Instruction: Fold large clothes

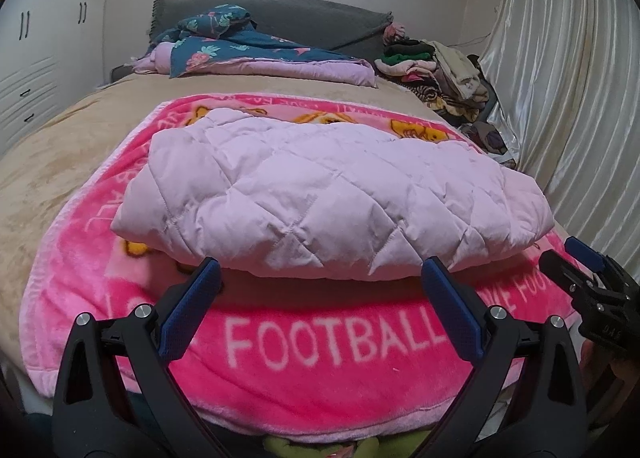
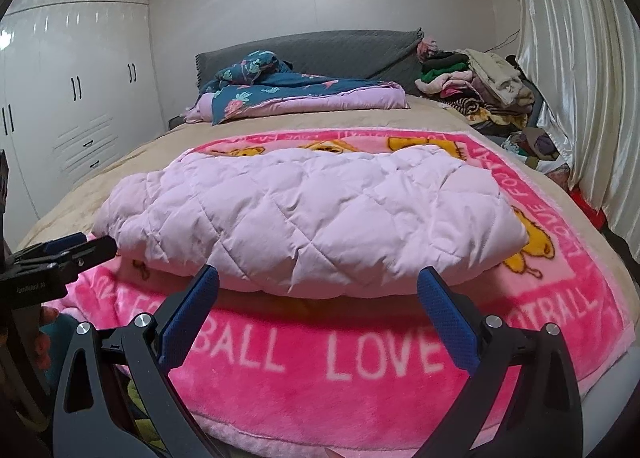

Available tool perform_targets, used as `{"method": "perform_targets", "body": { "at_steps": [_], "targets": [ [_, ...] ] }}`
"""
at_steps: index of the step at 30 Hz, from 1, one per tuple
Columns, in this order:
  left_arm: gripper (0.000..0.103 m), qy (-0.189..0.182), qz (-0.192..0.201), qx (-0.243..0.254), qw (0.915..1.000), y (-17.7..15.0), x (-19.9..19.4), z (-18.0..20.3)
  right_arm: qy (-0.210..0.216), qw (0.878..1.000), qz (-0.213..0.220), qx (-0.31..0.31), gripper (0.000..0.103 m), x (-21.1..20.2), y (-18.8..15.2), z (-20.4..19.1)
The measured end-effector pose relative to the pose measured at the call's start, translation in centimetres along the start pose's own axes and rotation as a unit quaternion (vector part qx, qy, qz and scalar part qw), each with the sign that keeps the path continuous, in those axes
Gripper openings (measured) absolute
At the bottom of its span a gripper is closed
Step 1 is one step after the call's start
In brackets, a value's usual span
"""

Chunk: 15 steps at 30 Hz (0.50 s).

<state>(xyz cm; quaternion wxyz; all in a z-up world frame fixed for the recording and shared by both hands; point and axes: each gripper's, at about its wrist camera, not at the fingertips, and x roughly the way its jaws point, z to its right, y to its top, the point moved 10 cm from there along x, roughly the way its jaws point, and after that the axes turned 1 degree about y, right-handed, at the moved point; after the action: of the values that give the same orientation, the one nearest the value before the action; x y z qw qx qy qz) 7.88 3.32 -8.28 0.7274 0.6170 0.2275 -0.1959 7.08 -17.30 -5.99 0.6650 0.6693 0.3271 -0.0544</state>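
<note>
Here the folded pale lilac quilted garment lies on a pink fleece blanket spread over the near end of the bed, closer to the bed's right edge than its left. White letters run along the blanket's near border: the left wrist view shows "FOOTBALL", the right wrist view shows "BALL LOVE" and then "OTBALL" towards the near right corner, with "LOVE FO" running up the right border. Yellow cartoon figures show on the blanket's paler middle, partly under the garment.

The left gripper has its blue-padded fingers spread wide and holds nothing; its tips sit just before the garment's near fold, and whether they touch it I cannot tell. The right gripper is likewise spread wide and empty, at the same near fold. Small lettering on the left gripper's body in the right wrist view is too blurred to read surely.

At the head of the bed lie a dark floral quilt and, at the far right corner, a pile of mixed clothes. White wardrobes stand past the left edge, and a cream curtain hangs past the right.
</note>
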Motion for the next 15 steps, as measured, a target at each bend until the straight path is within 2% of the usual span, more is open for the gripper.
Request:
{"method": "perform_targets", "body": {
  "at_steps": [15],
  "targets": [
    [0.094,0.014,0.002,-0.002,0.9999,0.09,-0.55,-0.43,-0.003,1.000,0.000,0.000,0.099,-0.04,-0.04,0.05]
  ]
}}
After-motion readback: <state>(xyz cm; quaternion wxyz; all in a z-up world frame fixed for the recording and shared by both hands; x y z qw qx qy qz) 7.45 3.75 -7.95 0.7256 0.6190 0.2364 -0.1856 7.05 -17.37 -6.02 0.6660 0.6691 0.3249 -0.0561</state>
